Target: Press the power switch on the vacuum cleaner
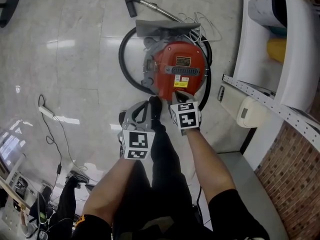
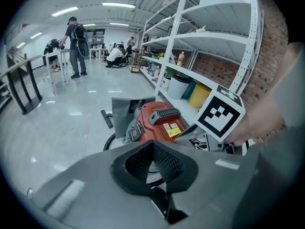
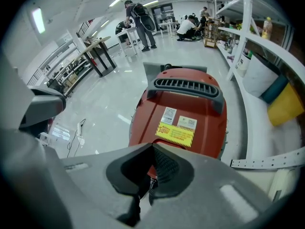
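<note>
The red canister vacuum cleaner (image 1: 177,69) with a hard plastic shell stands on the glossy pale floor (image 1: 75,59), beside the white shelf. The right hand-held gripper (image 3: 153,148) is clenched and empty, and its tips hover over the rear edge of the shell. The left hand-held gripper (image 2: 153,145) is also clenched on nothing and is held further back. I cannot see the switch. The body looks stiff and rather heavy, but it may roll, so a straight downward push seems best.

Ceiling strip lights (image 2: 116,5) are reflecting off the glossy pale floor (image 1: 75,59). White shelving (image 2: 209,35) is running along a brick wall (image 1: 295,184), and people (image 2: 75,37) are standing and crouching near distant tables (image 3: 100,42).
</note>
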